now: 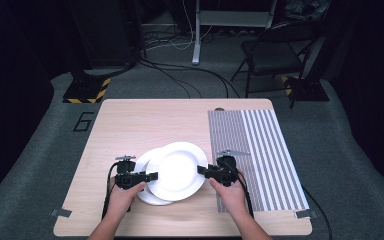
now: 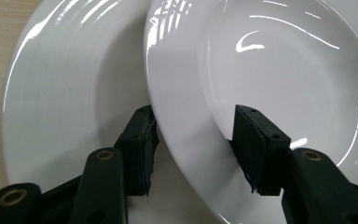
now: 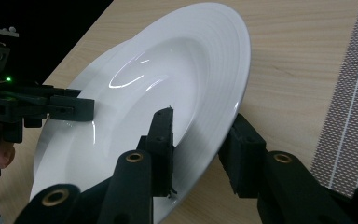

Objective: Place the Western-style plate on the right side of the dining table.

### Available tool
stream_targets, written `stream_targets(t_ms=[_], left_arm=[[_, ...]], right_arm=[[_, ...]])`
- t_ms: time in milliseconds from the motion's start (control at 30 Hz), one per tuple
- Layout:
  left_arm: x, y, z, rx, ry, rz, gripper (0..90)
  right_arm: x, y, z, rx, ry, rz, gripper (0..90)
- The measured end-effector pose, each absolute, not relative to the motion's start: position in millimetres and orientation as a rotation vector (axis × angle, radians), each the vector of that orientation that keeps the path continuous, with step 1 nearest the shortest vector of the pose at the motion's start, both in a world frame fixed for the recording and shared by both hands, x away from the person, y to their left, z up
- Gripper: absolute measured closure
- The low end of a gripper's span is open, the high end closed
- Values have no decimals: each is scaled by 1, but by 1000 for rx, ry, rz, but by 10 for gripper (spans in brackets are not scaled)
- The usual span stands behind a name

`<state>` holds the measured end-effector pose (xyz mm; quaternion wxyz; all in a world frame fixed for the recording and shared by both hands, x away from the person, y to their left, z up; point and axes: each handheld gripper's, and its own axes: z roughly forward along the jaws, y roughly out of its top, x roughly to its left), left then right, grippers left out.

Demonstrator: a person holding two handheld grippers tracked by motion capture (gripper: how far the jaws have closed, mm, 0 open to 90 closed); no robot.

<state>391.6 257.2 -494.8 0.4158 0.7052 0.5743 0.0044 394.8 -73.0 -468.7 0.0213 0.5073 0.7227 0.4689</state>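
High view first: at the left, the left gripper point(image 1: 151, 176) reaches in from the near-left part of the table point(image 1: 130, 125), its jaws straddling the left rim of the upper plate point(image 1: 177, 170). In the left gripper view those jaws stand on either side of that rim, one under and one over; whether they pinch it tight I cannot tell (they look close on it). The upper plate lies overlapping a lower plate point(image 1: 147, 196), which sits toward the near edge, so the rim taken is the one that overhangs and leaves room for a jaw beneath.

Across the plate, the right gripper point(image 1: 201, 170) meets the opposite rim, and in the right gripper view its jaws likewise sit either side of the rim, the plate tilted between them. Two holds on opposite rims should keep a slick, glazed dish level when lifted, I judge.

Further right, a striped mat point(image 1: 260, 160) covers the table's right side, clear of dishes; nothing blocks the way there. Beyond the far edge stands a folding chair point(image 1: 275, 55).
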Motion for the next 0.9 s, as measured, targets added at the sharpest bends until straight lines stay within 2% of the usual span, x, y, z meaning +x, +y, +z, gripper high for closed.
stream_targets(t_ms=[200, 500, 900], left_arm=[[390, 255, -493, 1772, 1440, 25, 511], [389, 257, -491, 1777, 1439, 27, 522], [386, 258, -486, 1780, 1441, 41, 525]], right_arm=[[393, -71, -468, 1553, 2241, 1420, 638], [390, -65, -462, 1494, 2268, 1328, 533], [386, -66, -451, 1524, 2296, 1238, 514]])
